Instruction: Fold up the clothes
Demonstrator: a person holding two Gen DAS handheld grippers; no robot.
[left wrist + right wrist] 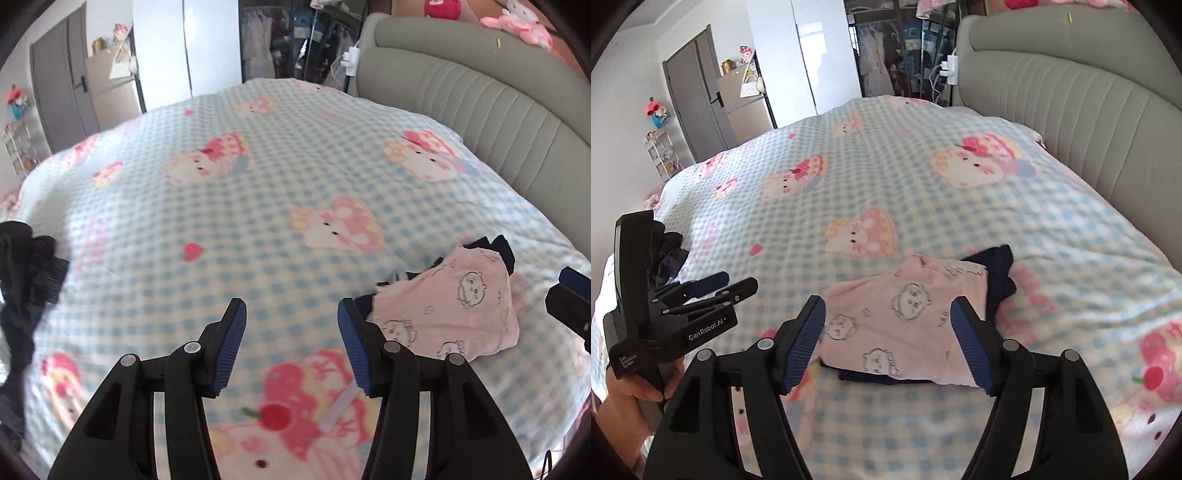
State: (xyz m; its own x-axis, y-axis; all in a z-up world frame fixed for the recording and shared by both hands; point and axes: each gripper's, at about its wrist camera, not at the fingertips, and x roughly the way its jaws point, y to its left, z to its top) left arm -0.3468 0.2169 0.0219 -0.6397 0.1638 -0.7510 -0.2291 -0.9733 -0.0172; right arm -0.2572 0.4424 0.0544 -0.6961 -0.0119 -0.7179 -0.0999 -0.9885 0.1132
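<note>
In the left wrist view the left gripper (291,325) hangs over the checked blanket (229,221) with its jaws spread wide and nothing between them. A pink printed garment (454,306) lies in a compact, folded-looking bundle to the right and slightly farther off, a dark garment (502,249) showing from under its far edge; the right gripper's tip (569,295) shows at the right border. A dark crumpled heap (22,280) sits at the far left edge. In the right wrist view the right gripper (888,325) is also wide open and empty, and the pink garment (908,317) lies directly ahead between its fingers, long axis running left to right, so the right hand is clearly the nearer. The left gripper (735,284) hovers to the left, beside the dark heap (670,254).
</note>
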